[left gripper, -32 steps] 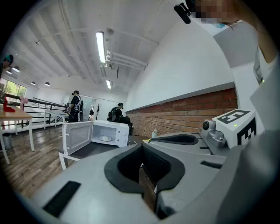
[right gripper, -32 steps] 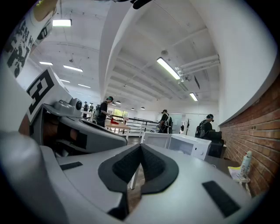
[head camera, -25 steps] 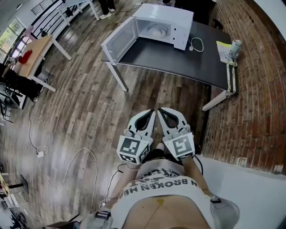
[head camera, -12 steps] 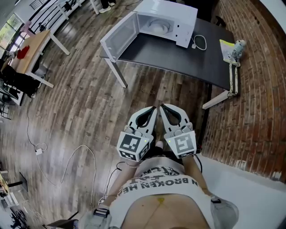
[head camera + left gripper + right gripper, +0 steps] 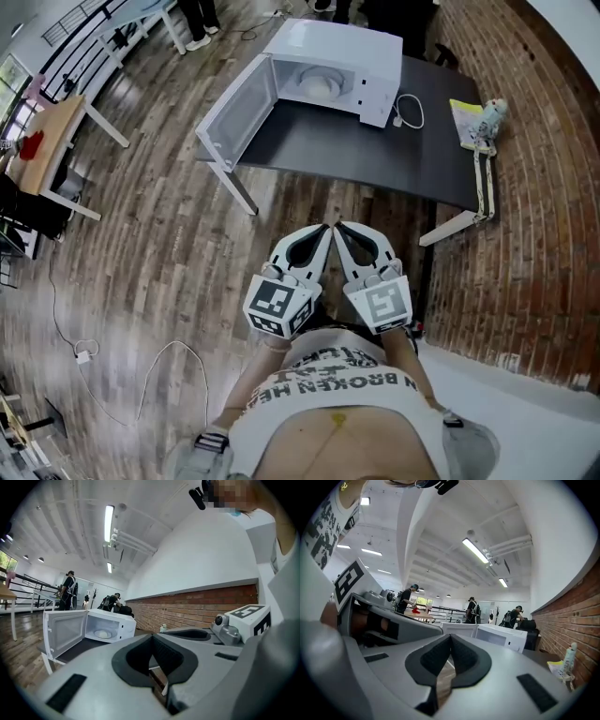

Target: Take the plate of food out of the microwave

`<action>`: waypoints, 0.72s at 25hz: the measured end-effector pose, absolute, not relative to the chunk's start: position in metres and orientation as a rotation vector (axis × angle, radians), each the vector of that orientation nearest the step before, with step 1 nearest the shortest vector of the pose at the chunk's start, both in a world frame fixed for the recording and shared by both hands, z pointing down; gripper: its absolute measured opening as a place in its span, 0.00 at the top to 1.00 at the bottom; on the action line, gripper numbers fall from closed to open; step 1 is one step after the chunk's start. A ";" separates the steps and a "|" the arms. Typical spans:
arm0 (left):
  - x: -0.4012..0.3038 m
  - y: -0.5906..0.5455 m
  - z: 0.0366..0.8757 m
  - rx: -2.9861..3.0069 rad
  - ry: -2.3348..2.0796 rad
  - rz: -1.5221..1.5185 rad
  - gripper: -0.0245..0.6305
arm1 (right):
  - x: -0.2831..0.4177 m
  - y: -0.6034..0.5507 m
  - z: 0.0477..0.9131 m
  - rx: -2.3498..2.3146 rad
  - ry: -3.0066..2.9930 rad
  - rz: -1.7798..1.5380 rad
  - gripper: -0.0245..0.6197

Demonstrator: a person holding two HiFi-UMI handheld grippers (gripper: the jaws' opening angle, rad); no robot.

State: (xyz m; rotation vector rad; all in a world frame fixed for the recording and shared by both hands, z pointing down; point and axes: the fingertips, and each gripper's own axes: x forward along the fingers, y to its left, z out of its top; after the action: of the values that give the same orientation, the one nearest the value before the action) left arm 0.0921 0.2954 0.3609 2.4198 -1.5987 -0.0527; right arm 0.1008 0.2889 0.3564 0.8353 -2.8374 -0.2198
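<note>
Left gripper (image 5: 320,234) and right gripper (image 5: 342,231) are pressed together, empty; I should spread them nearing the plate (image 5: 320,84).

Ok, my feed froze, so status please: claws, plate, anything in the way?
Left claw shut, empty; right claw shut, empty, both short of the table. Plate of food inside the microwave. Door wide open, opening unobstructed.
</note>
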 end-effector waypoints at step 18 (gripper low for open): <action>0.026 0.243 0.379 2.415 -1.526 -0.033 0.95 | 0.050 0.230 0.384 0.938 -2.744 -0.074 0.95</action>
State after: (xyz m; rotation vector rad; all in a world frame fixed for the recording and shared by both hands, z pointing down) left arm 0.0263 0.2435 0.3786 2.4152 -1.5263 -0.0331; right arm 0.0499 0.2301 0.3835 0.9379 -2.7435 -0.0744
